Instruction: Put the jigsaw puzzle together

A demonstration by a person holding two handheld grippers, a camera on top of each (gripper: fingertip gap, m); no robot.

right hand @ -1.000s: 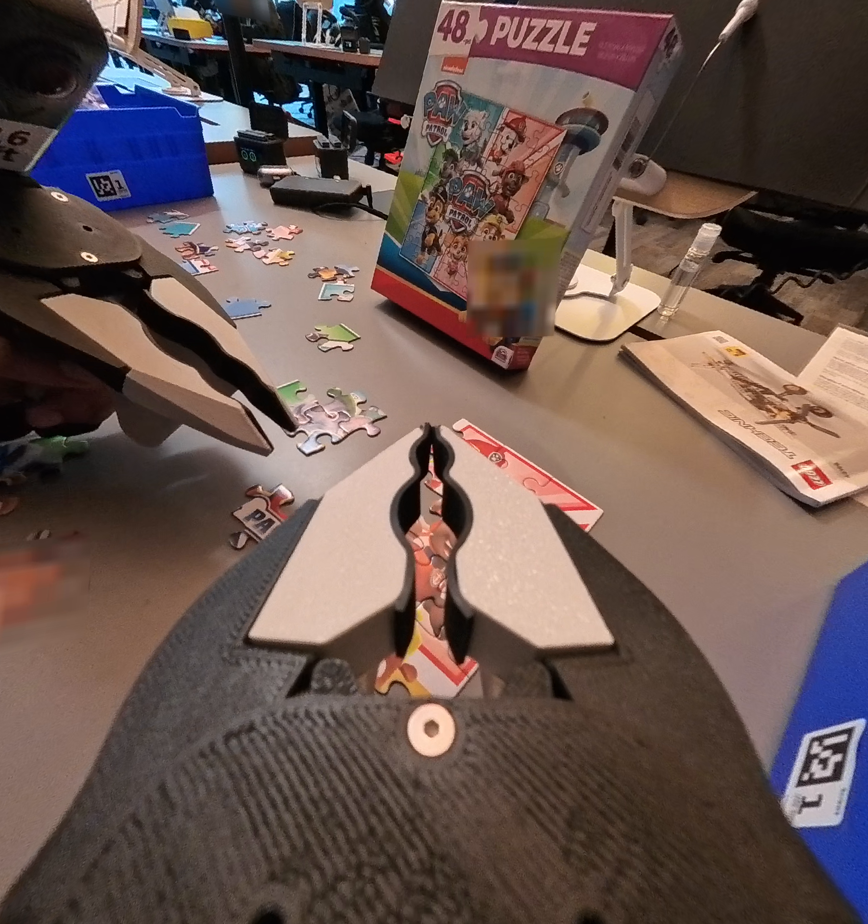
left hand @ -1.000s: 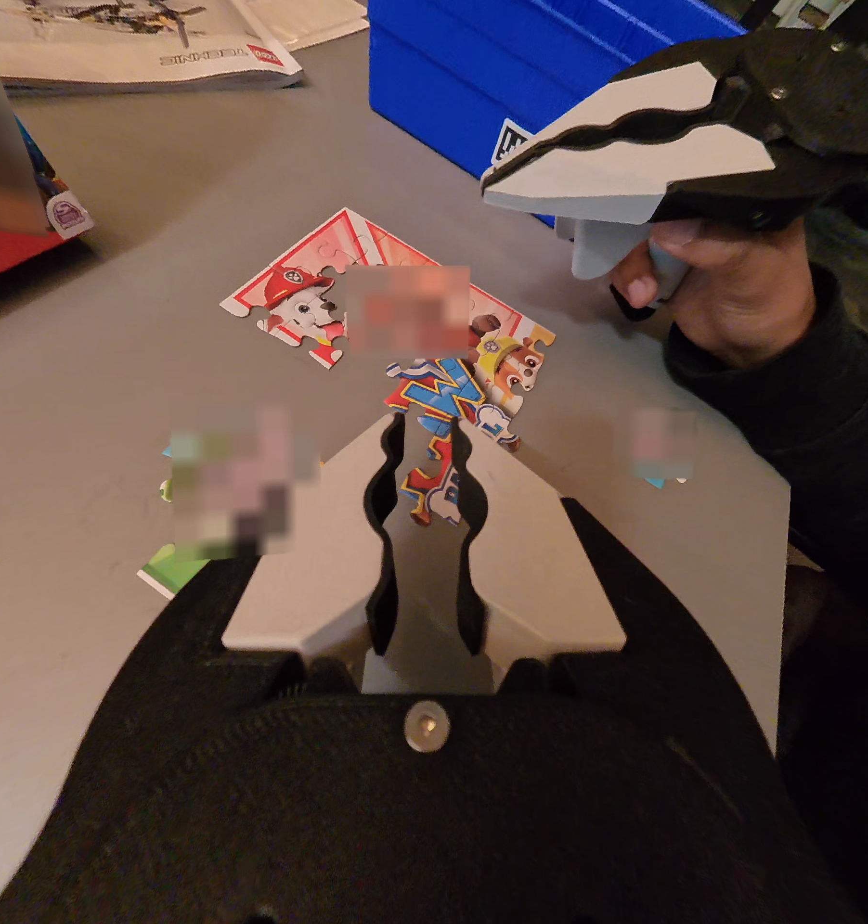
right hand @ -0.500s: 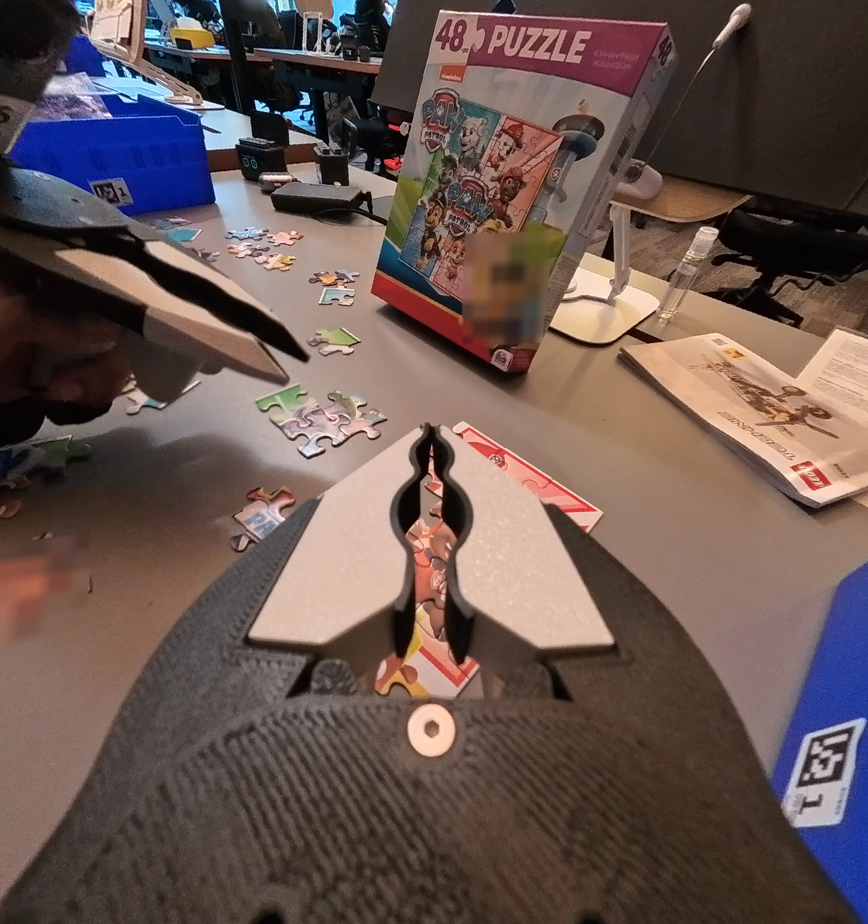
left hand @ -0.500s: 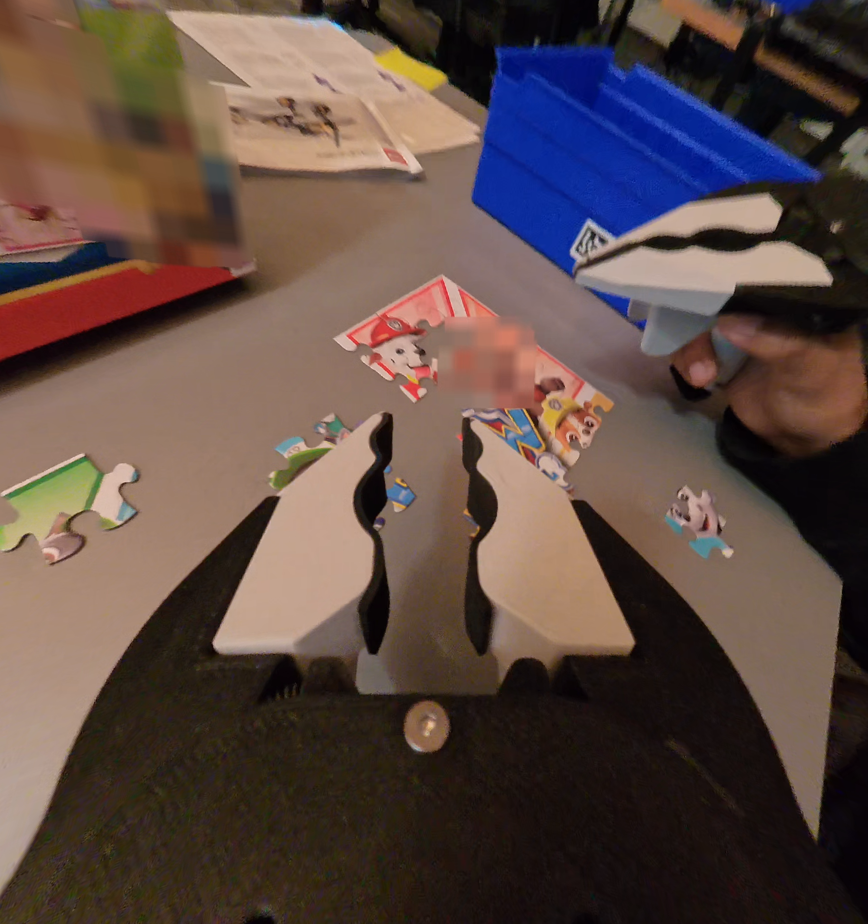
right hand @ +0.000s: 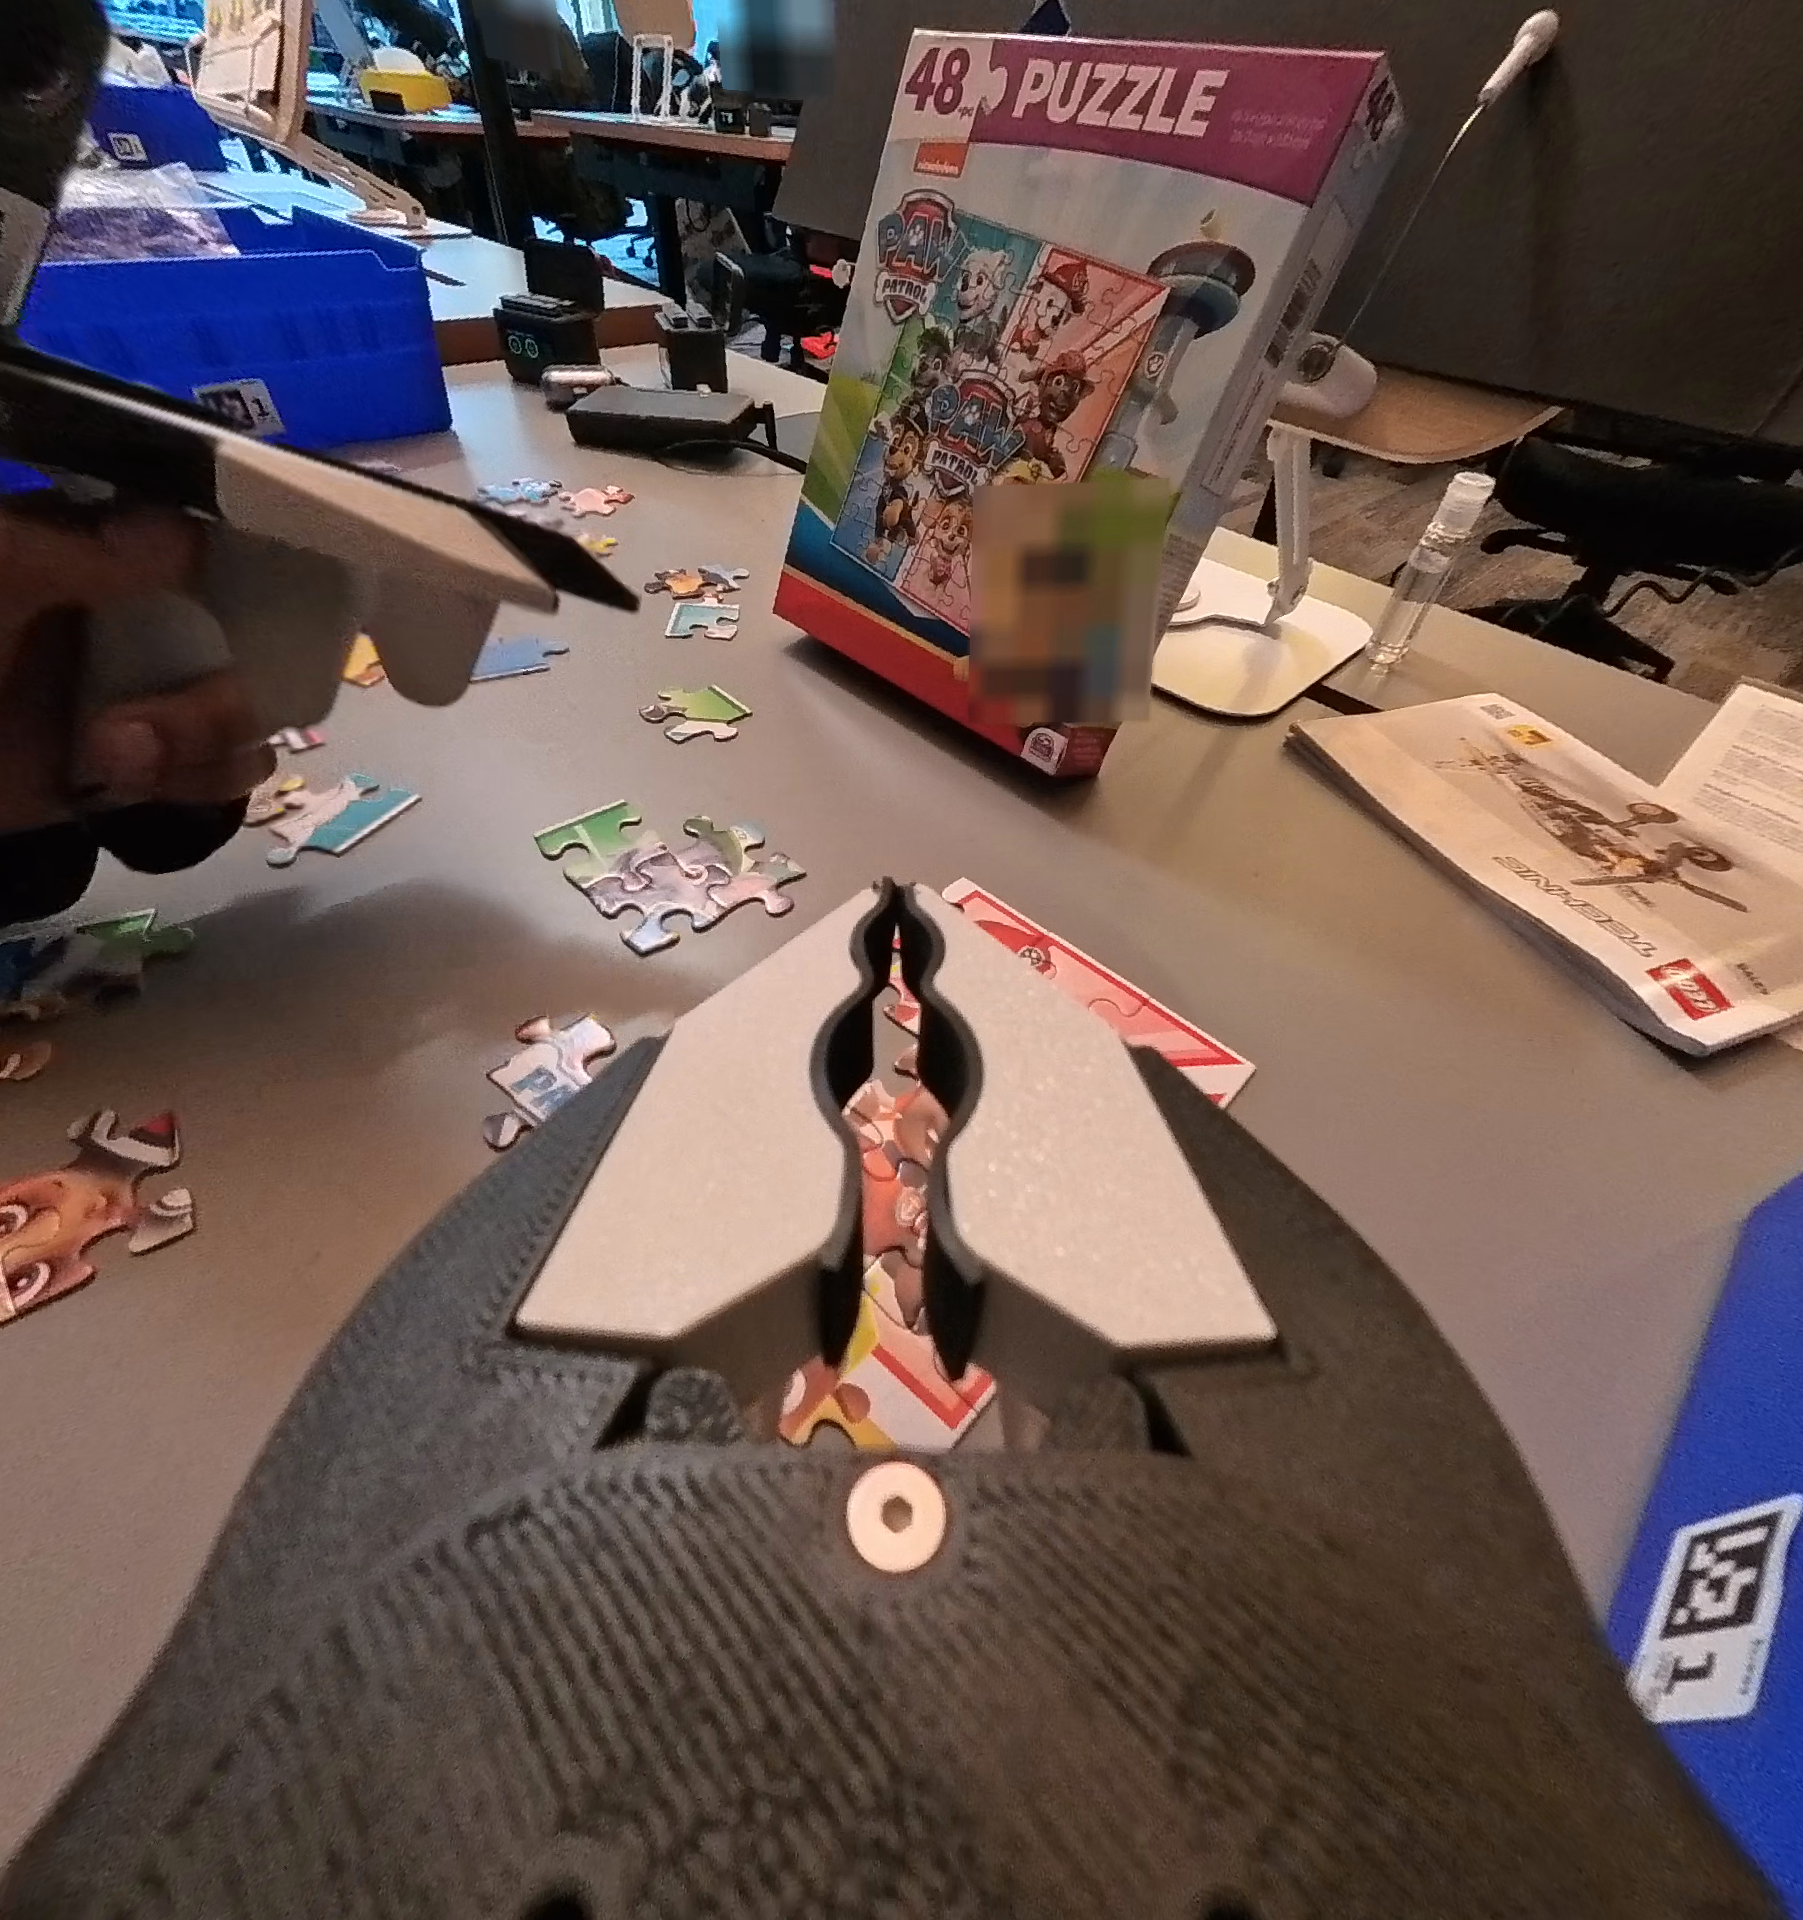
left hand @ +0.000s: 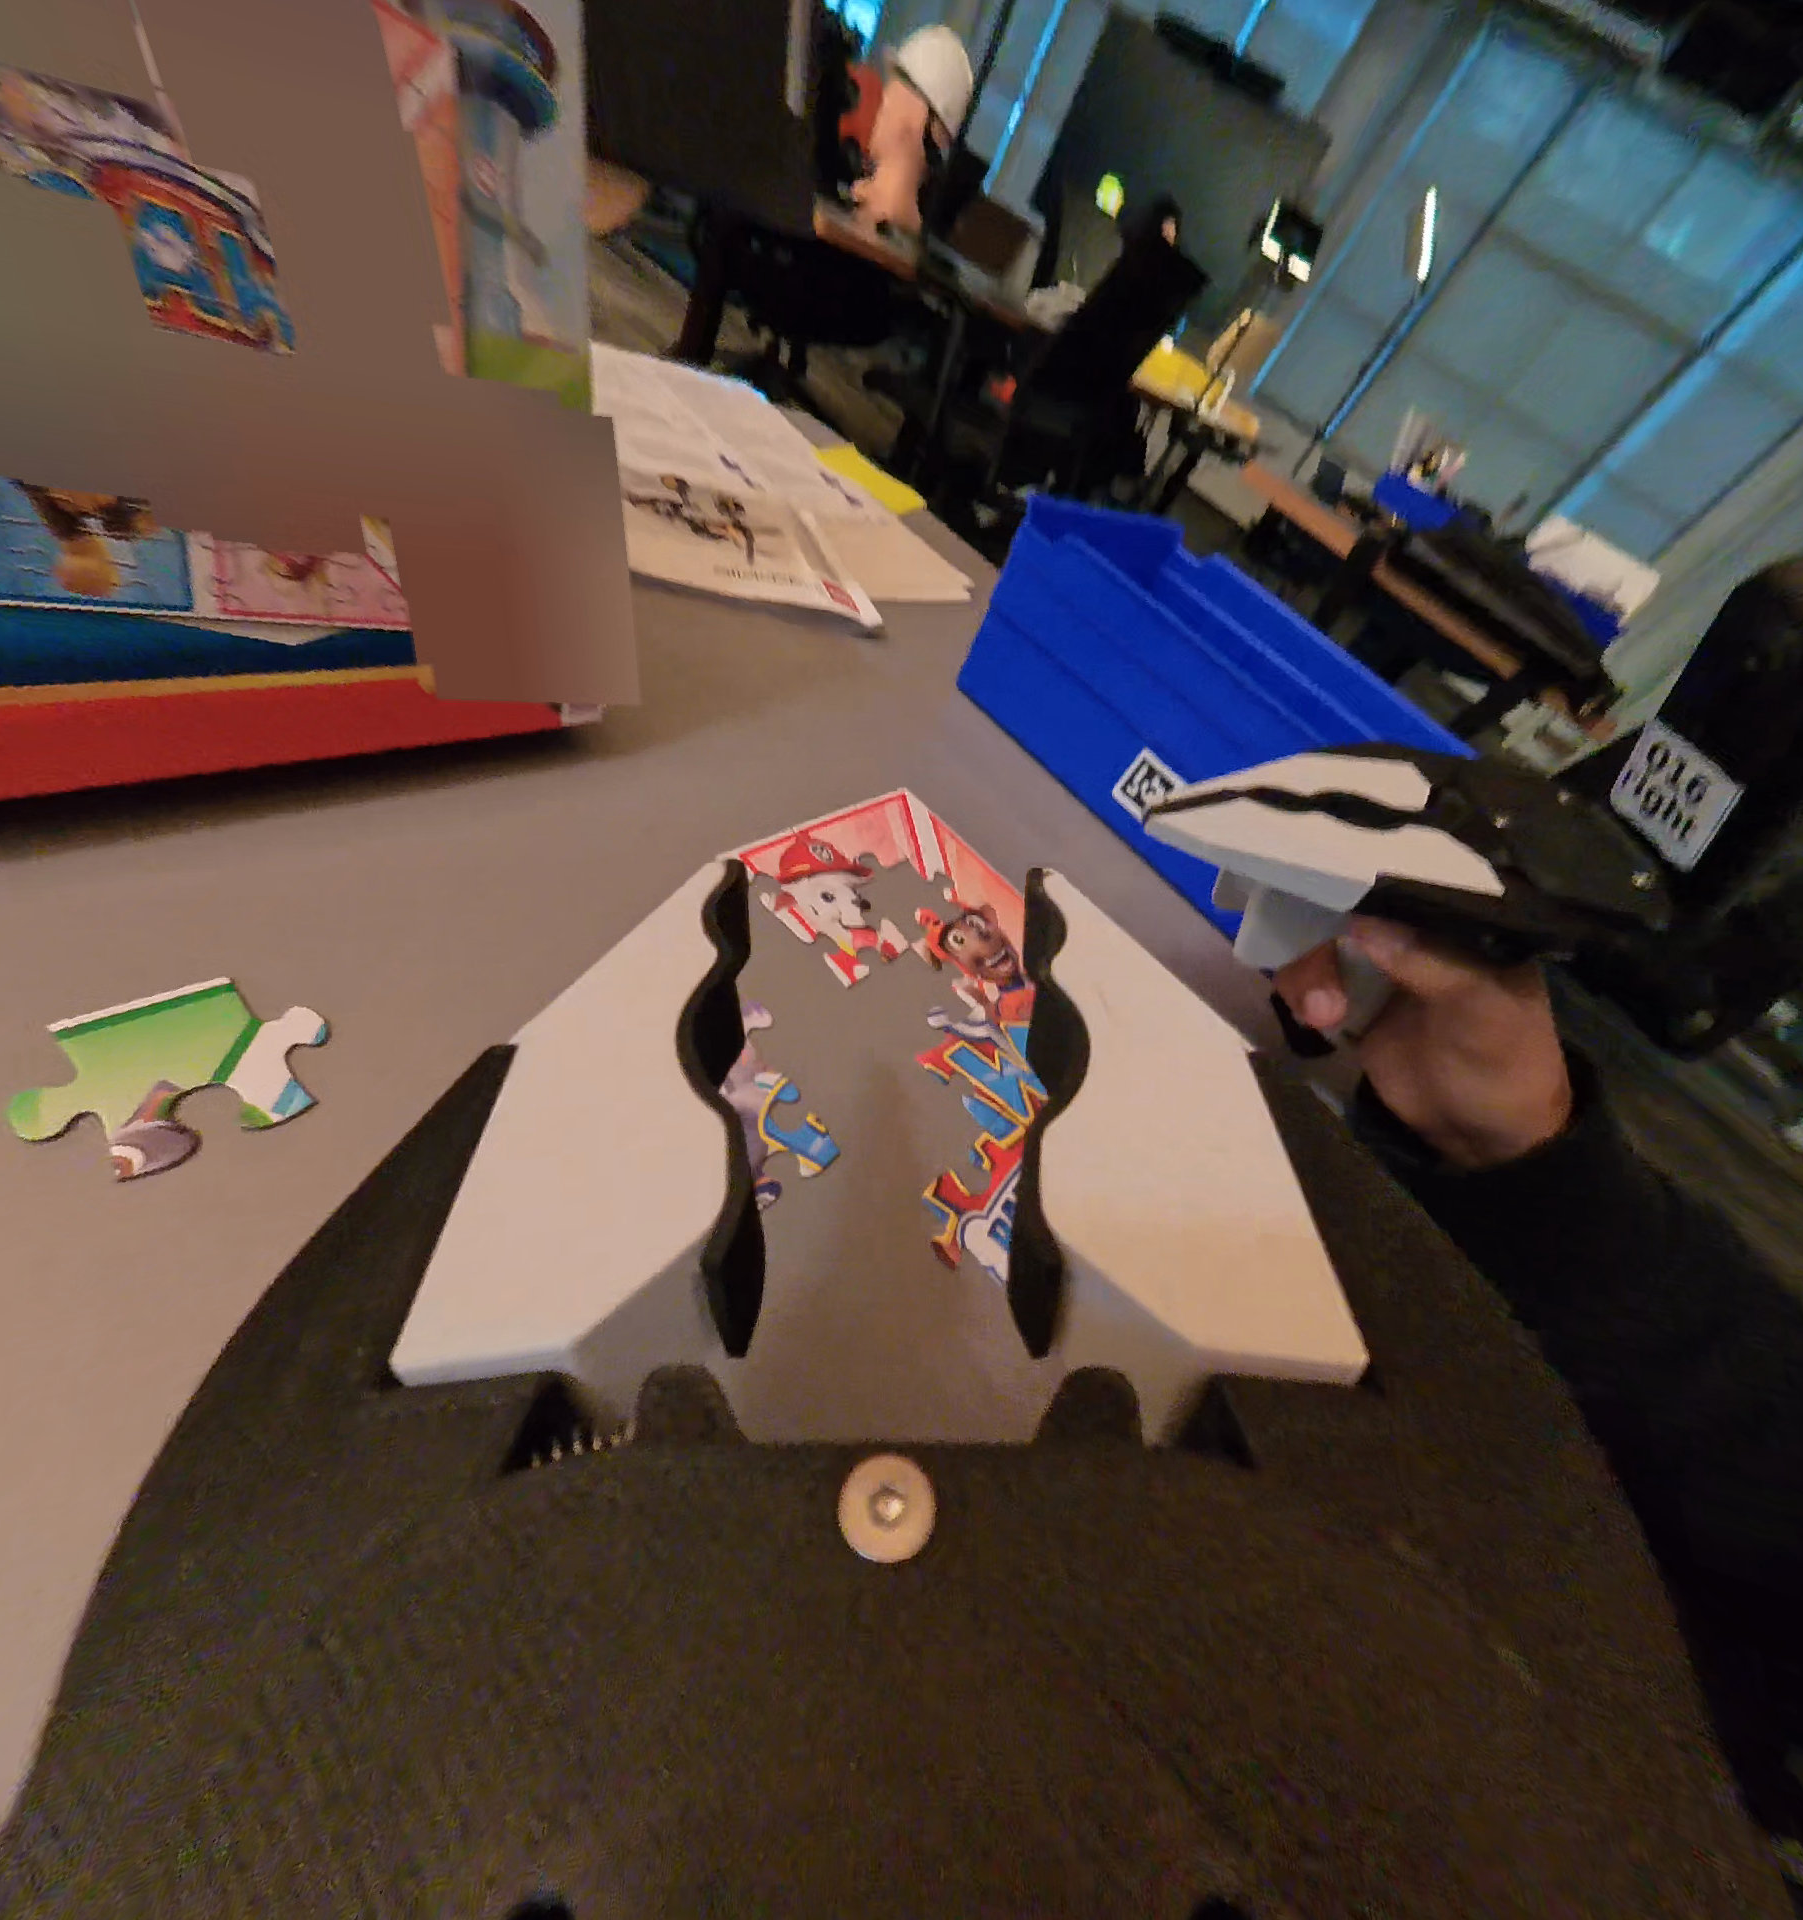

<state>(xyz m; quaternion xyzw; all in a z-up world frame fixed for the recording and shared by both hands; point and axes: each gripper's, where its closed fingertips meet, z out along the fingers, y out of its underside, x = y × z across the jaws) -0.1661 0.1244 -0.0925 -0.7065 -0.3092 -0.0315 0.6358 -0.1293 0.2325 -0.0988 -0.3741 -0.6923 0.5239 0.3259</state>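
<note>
My left gripper (left hand: pixel 881 894) is open and empty above the grey table (left hand: pixel 461 883). Through its gap I see a partly assembled puzzle section (left hand: pixel 855 914) with a red border lying flat, and a loose piece (left hand: pixel 788 1127) beside the left finger. My right gripper (right hand: pixel 897 891) is shut, with nothing visible between its tips, and hovers over the red-bordered section (right hand: pixel 1115 997). It also shows in the left wrist view (left hand: pixel 1177 821) at the right, held by a hand. The left gripper shows in the right wrist view (right hand: pixel 585 587) at the upper left.
A puzzle box (right hand: pixel 1063 343) stands on the table behind. Several loose pieces and a joined cluster (right hand: pixel 679 873) lie to the left. A green piece (left hand: pixel 164 1060) lies alone. Blue bins (left hand: pixel 1167 644) (right hand: pixel 1759 1403) and a booklet (right hand: pixel 1562 852) sit to the right. The left gripper's tips are roughly 12 cm from the right gripper's.
My left jaws opened wide while the gripper drew back and tilted up from the assembled section. The right gripper stayed shut and still.
</note>
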